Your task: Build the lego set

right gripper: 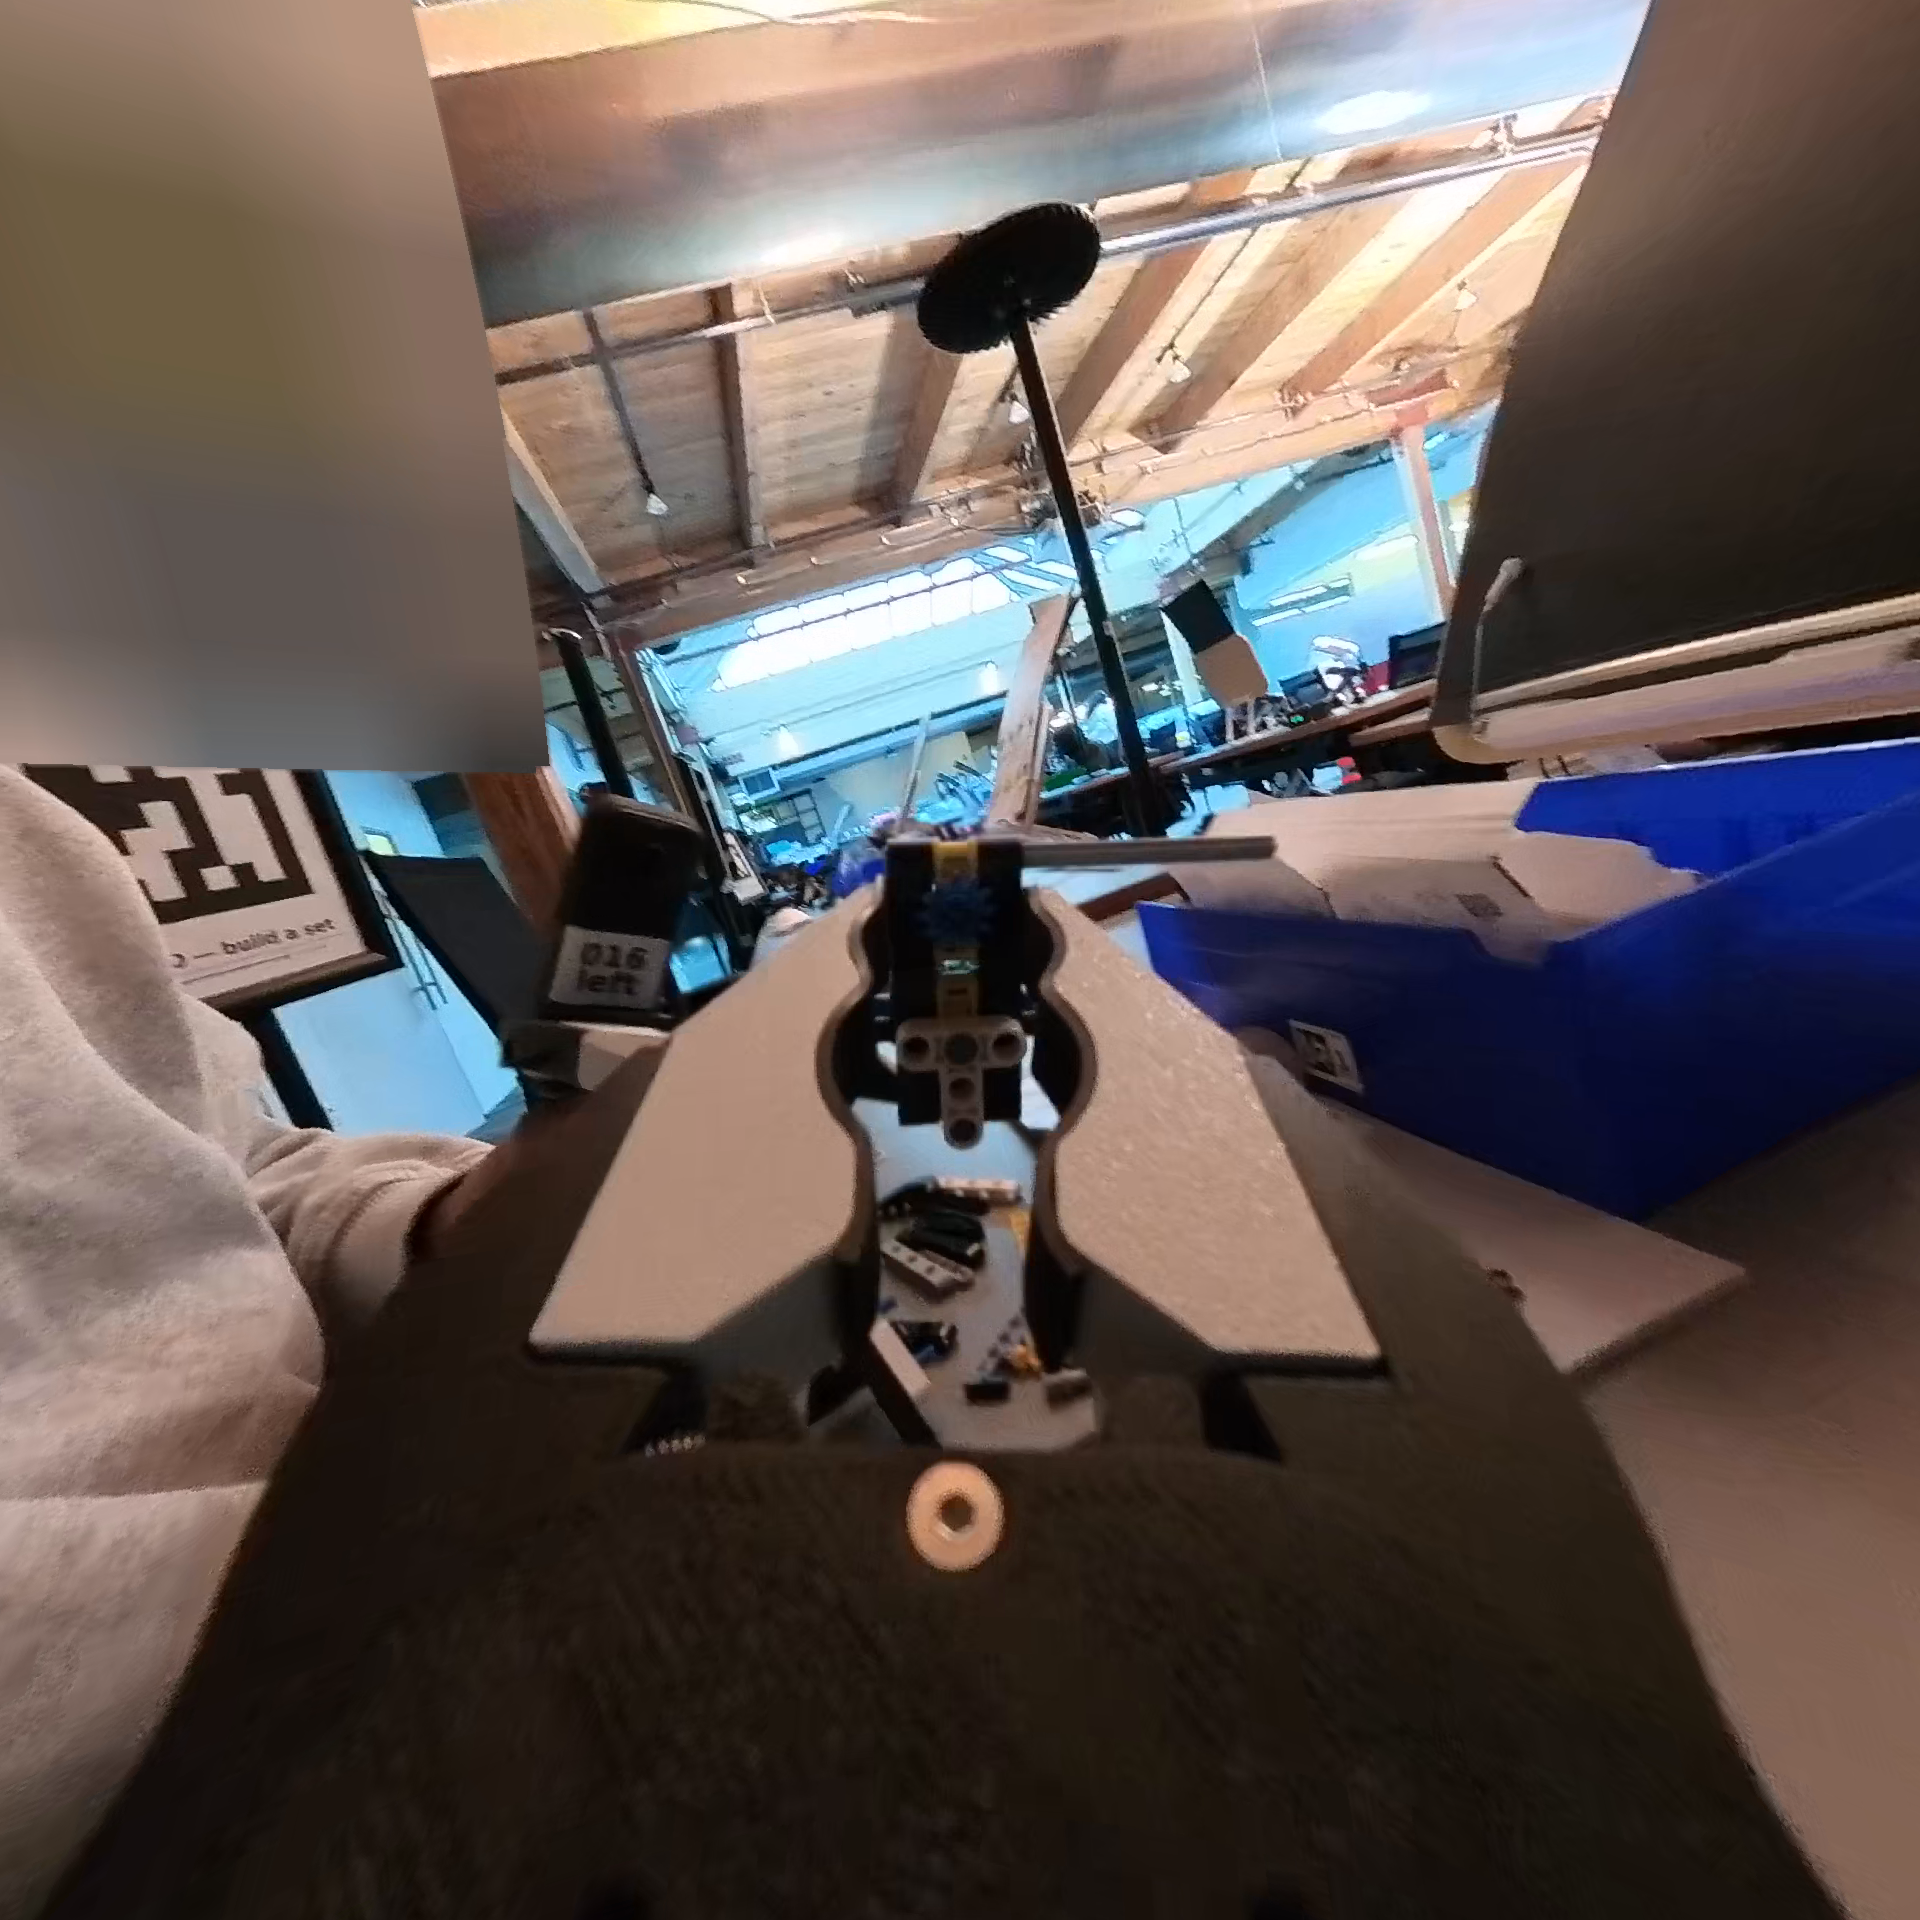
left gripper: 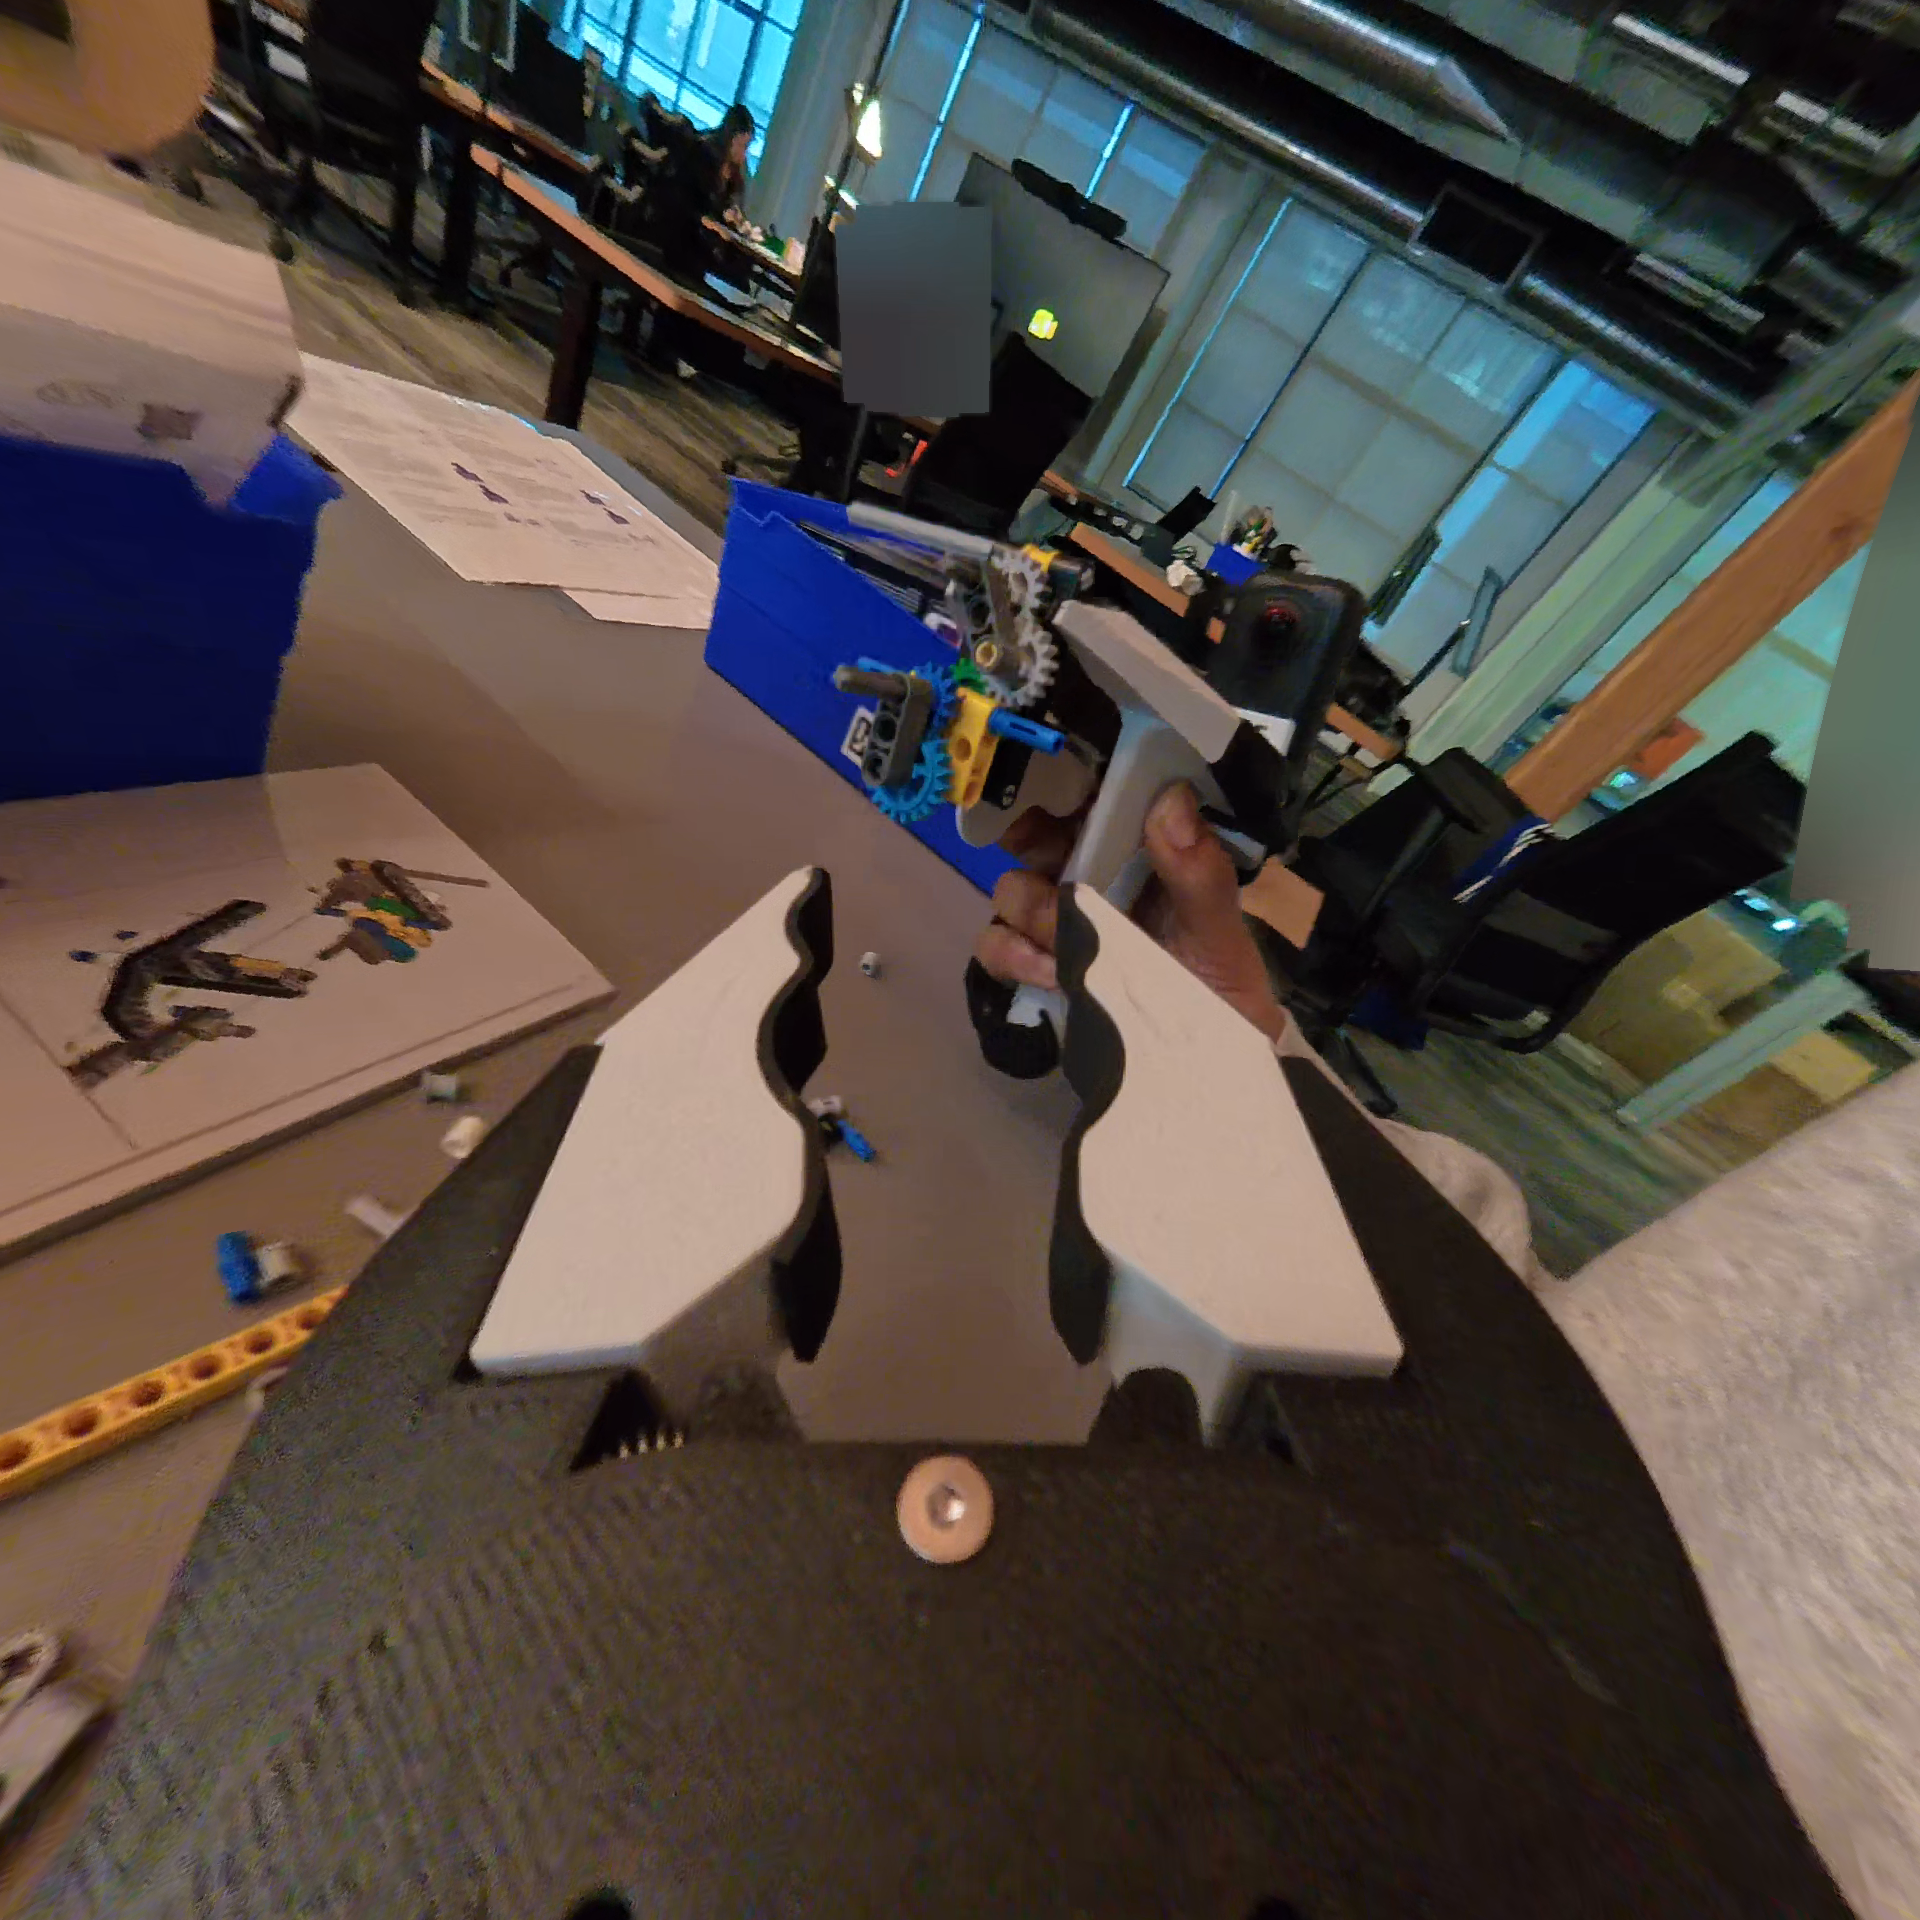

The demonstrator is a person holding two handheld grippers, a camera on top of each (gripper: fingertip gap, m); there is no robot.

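Grey tabletop (left gripper: 582, 665) lies below the empty, spread-jawed left gripper (left gripper: 940, 1122), while the right gripper (right gripper: 954, 977) pinches the grey-and-yellow geared Lego assembly (right gripper: 951, 997) aloft between its jaws, probably steadying it for the next piece.

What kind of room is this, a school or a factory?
Probably a big open office or workshop. Long desks with chairs run toward tall windows, wooden beams cross the ceiling, and a blue bin sits on the work table.

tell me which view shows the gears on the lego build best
The left wrist view: it sees the lego build side-on in the right gripper, with its grey gears and blue gear clear. The right wrist view sees it end-on between its own fingers, showing only a small blue gear.
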